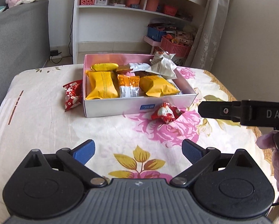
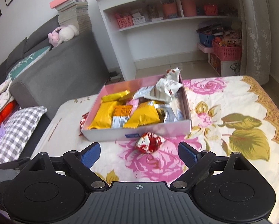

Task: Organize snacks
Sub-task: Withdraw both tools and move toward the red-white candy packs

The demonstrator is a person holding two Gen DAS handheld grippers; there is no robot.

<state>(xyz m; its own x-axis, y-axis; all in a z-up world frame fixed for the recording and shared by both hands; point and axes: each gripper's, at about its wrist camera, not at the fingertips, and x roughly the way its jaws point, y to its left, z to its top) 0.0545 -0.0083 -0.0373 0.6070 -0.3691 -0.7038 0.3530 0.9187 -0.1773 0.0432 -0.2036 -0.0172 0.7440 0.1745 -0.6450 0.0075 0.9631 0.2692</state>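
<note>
A flowered cloth [image 2: 232,100] is spread over the table, with a grey sofa [image 2: 64,71] and white shelves [image 2: 158,18] behind. The snack box [image 1: 120,108] is set mid-table; 2 red snacks [image 1: 166,114] [image 1: 73,97] are left beside it. Both the left gripper [image 1: 138,151] and right gripper [image 2: 139,154] are held wide apart, with nothing grasped.

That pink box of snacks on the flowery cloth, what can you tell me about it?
The box is a shallow, open rectangle that looks like cardboard, pink inside with a pale front wall bearing a small blue label. It lies flat on the floral cloth, filled with yellow, orange and white packets. A red packet lies at its left side, another red one just before its front.
</note>
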